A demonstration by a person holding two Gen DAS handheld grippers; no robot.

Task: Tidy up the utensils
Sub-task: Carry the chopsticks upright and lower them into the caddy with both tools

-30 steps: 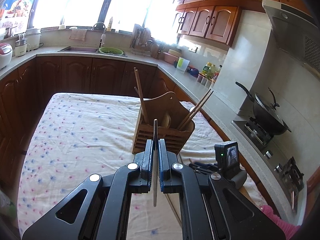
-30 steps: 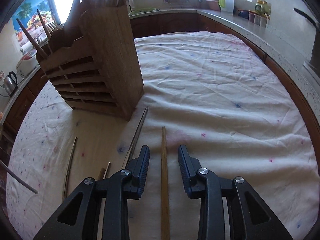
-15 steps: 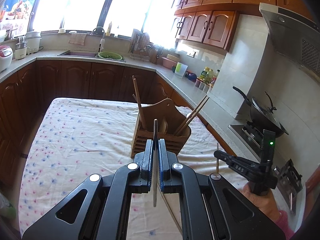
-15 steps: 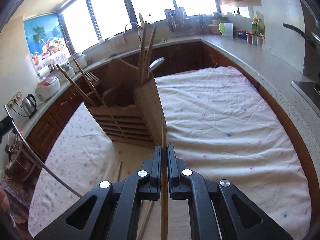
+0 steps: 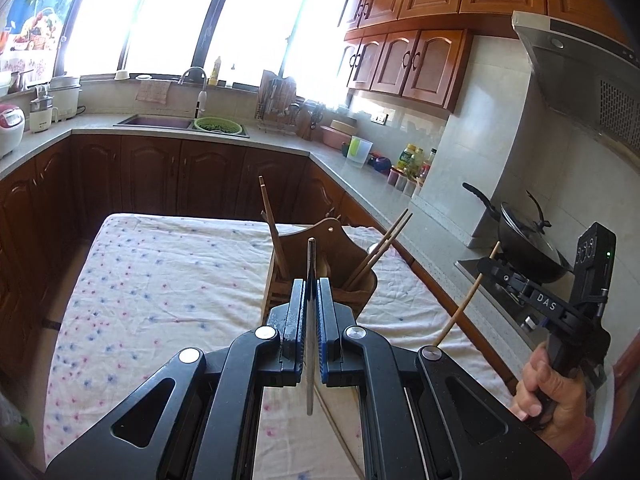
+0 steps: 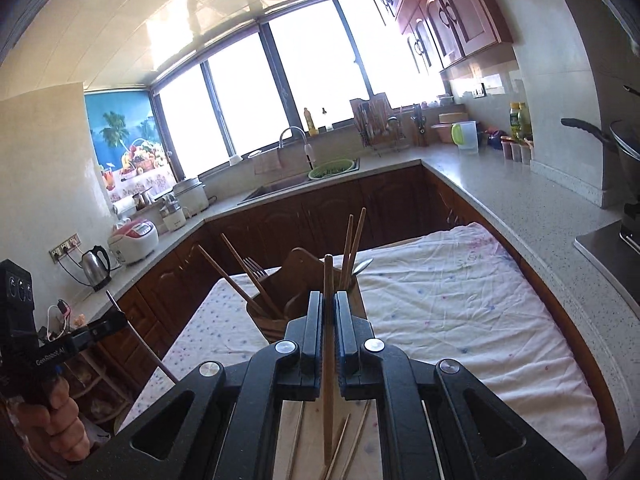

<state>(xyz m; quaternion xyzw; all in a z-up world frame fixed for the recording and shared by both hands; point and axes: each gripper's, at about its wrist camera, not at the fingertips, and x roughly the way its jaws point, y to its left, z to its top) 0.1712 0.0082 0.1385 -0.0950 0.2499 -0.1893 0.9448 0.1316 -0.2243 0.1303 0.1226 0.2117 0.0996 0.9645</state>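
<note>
A wooden utensil holder point(image 5: 332, 258) stands on the cloth-covered table point(image 5: 160, 280), with several chopsticks, a fork point(image 6: 253, 267) and a spoon in it; it also shows in the right wrist view point(image 6: 298, 276). My left gripper point(image 5: 311, 286) is shut on a thin dark metal utensil point(image 5: 310, 340), held above the table short of the holder. My right gripper point(image 6: 329, 300) is shut on a wooden chopstick point(image 6: 328, 360), raised above the table; it also shows at the right of the left wrist view point(image 5: 490, 268). Several loose chopsticks point(image 6: 344, 444) lie on the cloth below it.
A kitchen counter point(image 5: 360, 184) with a sink point(image 5: 160, 122), a green colander, jars and bottles runs along the back and right. A wok point(image 5: 524, 240) sits on the stove at the right. A rice cooker point(image 6: 134, 238) and a kettle point(image 6: 96, 266) stand at the left.
My right gripper closed on a chopstick lying on the cloth and lifted it up well above the table. My left gripper has risen slightly with its utensil.
</note>
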